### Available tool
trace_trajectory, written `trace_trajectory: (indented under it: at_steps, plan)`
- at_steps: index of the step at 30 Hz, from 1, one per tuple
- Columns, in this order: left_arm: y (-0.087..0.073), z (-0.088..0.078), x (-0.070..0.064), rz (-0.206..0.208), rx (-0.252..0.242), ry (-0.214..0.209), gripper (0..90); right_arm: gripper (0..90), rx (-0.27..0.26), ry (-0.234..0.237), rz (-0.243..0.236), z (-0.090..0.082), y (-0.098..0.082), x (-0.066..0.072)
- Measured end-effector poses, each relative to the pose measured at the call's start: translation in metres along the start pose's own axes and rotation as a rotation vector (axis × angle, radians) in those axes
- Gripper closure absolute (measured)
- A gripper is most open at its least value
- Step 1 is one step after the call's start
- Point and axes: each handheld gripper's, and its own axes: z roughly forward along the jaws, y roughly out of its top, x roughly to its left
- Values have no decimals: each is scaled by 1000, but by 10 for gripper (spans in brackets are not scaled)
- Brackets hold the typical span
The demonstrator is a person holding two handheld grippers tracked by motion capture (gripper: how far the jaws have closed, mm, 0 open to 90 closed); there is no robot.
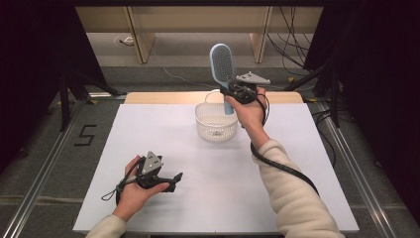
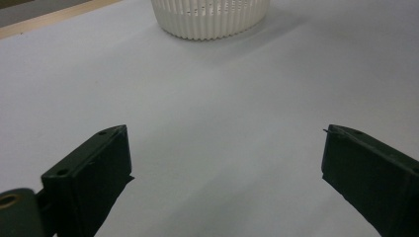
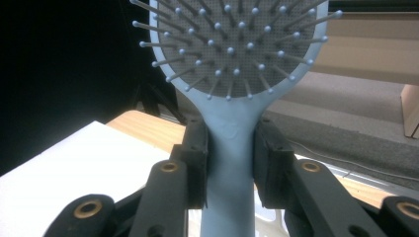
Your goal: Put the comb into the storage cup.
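Now right gripper (image 3: 231, 163) clamped on hairbrush (image 3: 230, 148) neck, above basket (image 1: 216, 121); left gripper (image 2: 225, 168) agape, empty.

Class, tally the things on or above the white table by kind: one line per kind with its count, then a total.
Hairbrush: 1
Basket: 1
Handheld grippers: 2, left gripper and right gripper
Total: 4

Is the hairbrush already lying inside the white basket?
No, the right gripper holds the hairbrush upright by its handle above the white basket.
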Motion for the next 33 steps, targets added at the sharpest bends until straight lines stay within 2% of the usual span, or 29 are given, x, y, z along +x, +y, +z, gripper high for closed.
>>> trace_trajectory:
  at_steps: [3,15,22,33]
  plan:
    - [0,0,0,0,1,0,44,708,0,1,-19,2,-2,0]
    - [0,0,0,2,0,0,44,709,4,10,-31,4,-6,-1]
    - [0,0,0,0,1,0,45,709,7,35,-53,6,-12,-2]
    - [0,0,0,0,1,0,45,709,1,55,-60,10,-17,-2]
